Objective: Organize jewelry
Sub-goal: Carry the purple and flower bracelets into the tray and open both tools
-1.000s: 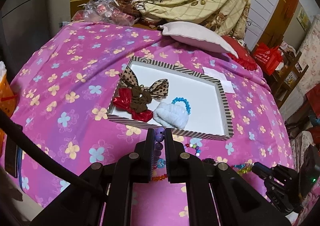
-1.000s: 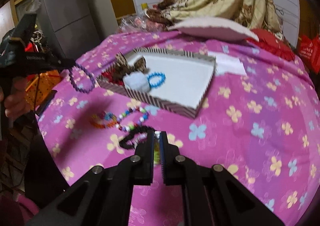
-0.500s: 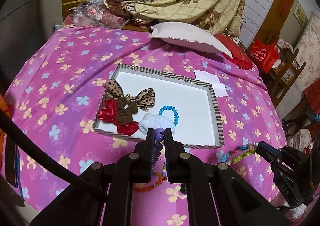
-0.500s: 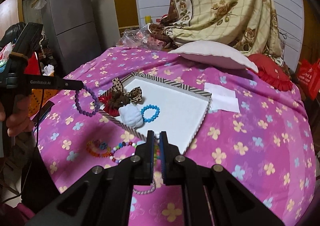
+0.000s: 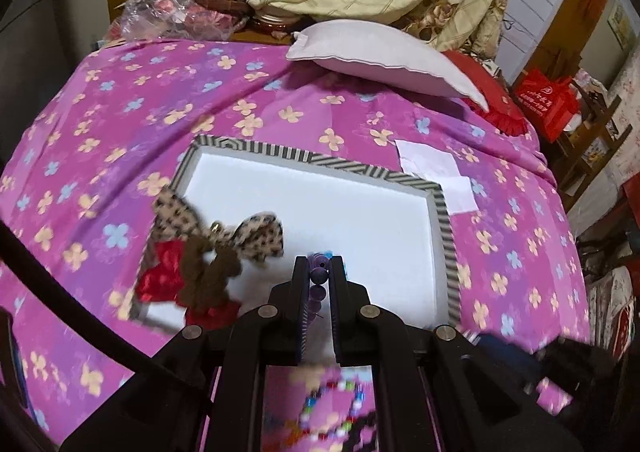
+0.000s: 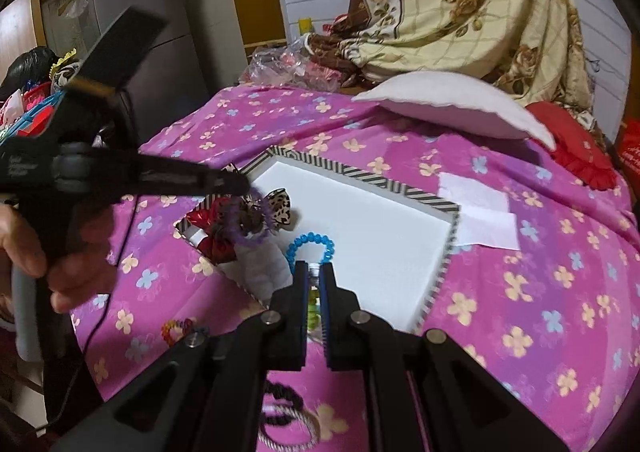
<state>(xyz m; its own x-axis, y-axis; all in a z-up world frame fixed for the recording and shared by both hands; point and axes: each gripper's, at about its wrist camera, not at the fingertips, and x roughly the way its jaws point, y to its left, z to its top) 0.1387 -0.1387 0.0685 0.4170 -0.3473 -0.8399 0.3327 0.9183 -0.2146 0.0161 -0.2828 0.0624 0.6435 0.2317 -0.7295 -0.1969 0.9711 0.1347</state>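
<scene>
Over a bed spread with a pink flowered cover, the left tongs were clamped on a purple bead bracelet, held above the near end of a striped-rim tray. The right tongs were pinched together on a strand of yellow-green beads at the tray's near edge. Inside the tray lay a leopard-print bow, a red bow and a blue bead bracelet. More beaded pieces lay on the cover just in front of the tray.
</scene>
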